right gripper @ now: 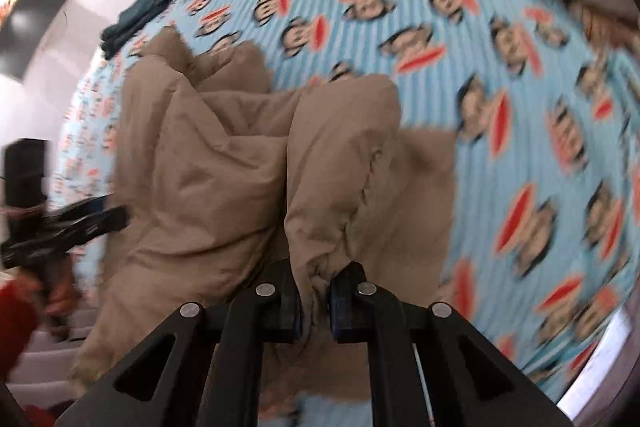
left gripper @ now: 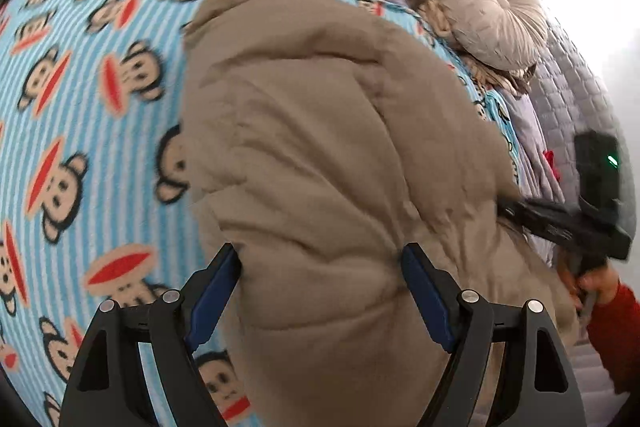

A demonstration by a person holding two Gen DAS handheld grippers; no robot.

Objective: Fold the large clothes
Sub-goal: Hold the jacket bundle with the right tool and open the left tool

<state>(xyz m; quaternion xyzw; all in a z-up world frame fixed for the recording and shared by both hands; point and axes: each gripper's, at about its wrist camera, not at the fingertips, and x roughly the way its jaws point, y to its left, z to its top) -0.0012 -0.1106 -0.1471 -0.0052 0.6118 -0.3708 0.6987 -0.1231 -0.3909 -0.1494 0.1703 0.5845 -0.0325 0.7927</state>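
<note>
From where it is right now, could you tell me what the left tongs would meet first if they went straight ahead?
Most likely the tan padded coat: it fills the gap between the open left tongs, though depth is unclear.

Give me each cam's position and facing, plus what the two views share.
Left wrist: on the left tongs, open, facing along the tan padded coat toward the round cushion; the right tongs and a red sleeve show.
Right wrist: on the right tongs, shut on coat fabric, facing across the monkey-print blanket; the left tongs appear far left.
Shared: coat, blanket.
</note>
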